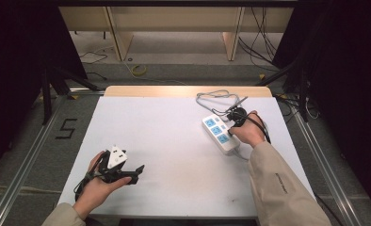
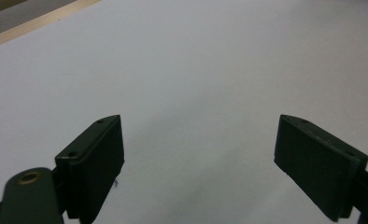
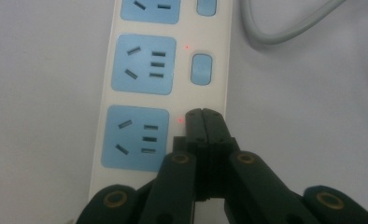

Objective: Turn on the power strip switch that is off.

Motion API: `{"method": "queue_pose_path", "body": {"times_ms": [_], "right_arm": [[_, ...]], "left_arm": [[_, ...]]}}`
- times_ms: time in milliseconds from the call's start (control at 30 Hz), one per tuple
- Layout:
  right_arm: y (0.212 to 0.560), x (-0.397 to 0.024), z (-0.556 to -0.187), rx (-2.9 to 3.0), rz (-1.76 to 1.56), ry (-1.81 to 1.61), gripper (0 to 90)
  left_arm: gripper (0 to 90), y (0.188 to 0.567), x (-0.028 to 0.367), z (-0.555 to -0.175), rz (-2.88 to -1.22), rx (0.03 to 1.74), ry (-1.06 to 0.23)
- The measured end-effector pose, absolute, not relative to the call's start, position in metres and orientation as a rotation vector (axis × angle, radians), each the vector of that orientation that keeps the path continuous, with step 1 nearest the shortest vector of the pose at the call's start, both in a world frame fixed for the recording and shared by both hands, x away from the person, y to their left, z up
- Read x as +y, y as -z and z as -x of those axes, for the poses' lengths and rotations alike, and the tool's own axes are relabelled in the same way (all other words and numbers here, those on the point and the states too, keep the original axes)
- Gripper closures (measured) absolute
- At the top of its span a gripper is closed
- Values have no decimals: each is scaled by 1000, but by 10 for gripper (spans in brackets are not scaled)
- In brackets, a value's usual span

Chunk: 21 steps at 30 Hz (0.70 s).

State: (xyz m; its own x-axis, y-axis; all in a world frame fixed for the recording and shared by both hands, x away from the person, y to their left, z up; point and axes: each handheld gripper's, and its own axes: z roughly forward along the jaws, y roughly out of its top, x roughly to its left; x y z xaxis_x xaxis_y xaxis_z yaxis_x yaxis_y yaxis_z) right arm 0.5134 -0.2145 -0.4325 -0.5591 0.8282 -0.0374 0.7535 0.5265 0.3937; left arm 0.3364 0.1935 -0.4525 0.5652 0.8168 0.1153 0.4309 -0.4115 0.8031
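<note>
A white power strip [image 1: 219,133] with three blue sockets lies at the right of the white table [image 1: 174,141]. My right gripper [image 1: 231,123] is shut with nothing between its jaws. In the right gripper view its tips [image 3: 203,116] rest over the strip [image 3: 184,100] just right of the nearest socket [image 3: 135,137], hiding whatever is beneath them. The middle socket's blue button [image 3: 201,68] shows beyond, and small red lights glow beside both sockets. My left gripper [image 1: 137,173] is held at the table's front left, open and holding nothing [image 2: 198,135].
The strip's grey cable [image 1: 216,96] loops toward the table's far edge, and it curves past the strip in the right gripper view [image 3: 271,32]. Bare white tabletop lies between the two hands. Beyond the table are a floor with cables and wooden furniture legs.
</note>
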Motion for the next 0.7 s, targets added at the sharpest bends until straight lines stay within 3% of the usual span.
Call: {"method": "queue_pose_path", "body": {"times_ms": [700], "right_arm": [[433, -214, -511, 2541, -1313, -500, 900]], "left_arm": [[156, 453, 193, -337, -2052, 996, -651]]}}
